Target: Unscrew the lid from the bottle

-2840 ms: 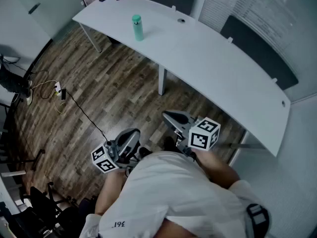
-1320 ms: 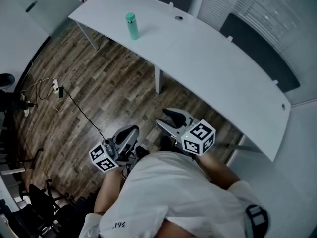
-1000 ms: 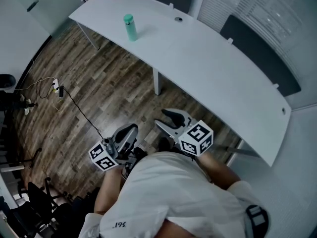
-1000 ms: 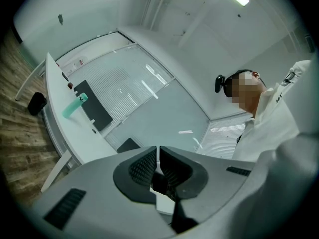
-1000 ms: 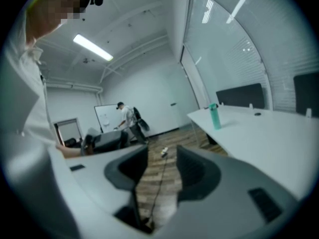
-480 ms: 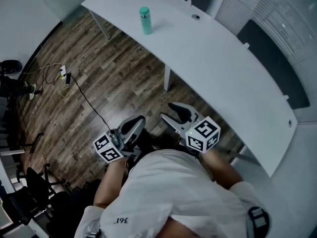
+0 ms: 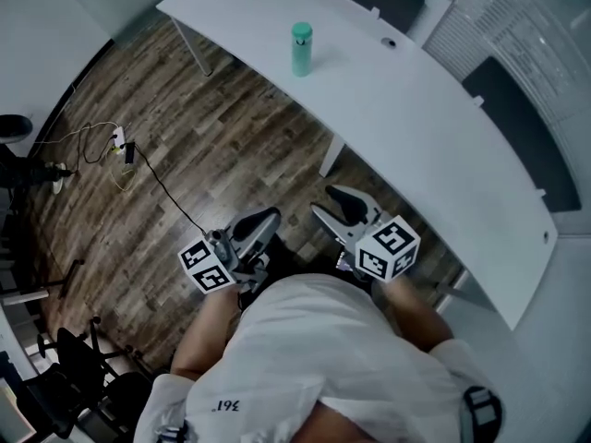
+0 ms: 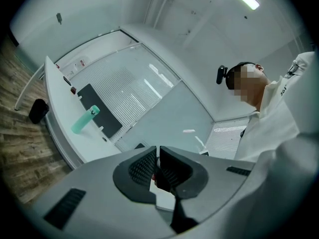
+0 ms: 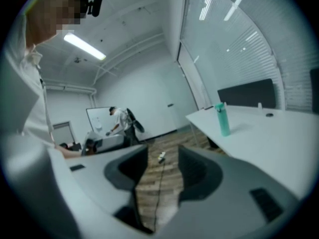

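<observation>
The job has not begun: the green bottle (image 7: 302, 49) stands upright at the top middle of the head view on the white table (image 7: 443, 127), with its lid (image 7: 302, 31) on. Both grippers are low in the picture, well apart from it. The left gripper (image 7: 266, 221) is pinched closed on nothing, and the right gripper (image 7: 325, 201) has its jaws apart and is empty too. The bottle looks tiny, so the lid's edge is hard to see, and the person's shirt (image 7: 314, 358) covers the bottom of the picture.
</observation>
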Action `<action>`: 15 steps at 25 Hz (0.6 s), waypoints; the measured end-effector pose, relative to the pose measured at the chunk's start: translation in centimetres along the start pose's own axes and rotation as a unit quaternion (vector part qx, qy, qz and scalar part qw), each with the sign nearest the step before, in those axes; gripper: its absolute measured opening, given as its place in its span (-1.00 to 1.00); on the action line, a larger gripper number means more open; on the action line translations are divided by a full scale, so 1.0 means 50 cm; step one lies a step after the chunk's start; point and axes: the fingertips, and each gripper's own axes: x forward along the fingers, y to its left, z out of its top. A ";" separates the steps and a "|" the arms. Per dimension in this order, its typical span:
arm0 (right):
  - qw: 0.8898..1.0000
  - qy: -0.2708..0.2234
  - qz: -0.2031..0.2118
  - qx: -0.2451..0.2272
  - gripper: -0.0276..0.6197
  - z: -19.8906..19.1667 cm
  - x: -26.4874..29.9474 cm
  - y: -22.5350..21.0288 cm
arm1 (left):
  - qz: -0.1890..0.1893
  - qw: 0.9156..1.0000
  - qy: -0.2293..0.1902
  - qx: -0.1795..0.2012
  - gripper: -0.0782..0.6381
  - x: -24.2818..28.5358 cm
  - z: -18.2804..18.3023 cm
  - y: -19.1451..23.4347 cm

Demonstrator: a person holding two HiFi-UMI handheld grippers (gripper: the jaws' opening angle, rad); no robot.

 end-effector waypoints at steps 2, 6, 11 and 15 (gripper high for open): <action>1.000 -0.004 -0.008 0.003 -0.33 0.015 0.038 0.000 | -0.007 1.000 0.005 0.002 -0.71 -0.012 0.033 0.025; 1.000 -0.008 -0.021 0.004 -0.33 0.037 0.093 0.014 | -0.019 1.000 0.007 0.006 -0.68 -0.038 0.086 0.057; 0.999 -0.010 -0.040 0.006 -0.33 0.044 0.141 0.026 | -0.020 1.000 0.015 0.012 -0.58 -0.067 0.123 0.097; 0.999 -0.011 -0.050 0.007 -0.33 0.051 0.161 0.022 | -0.026 0.999 0.022 0.015 -0.58 -0.074 0.132 0.110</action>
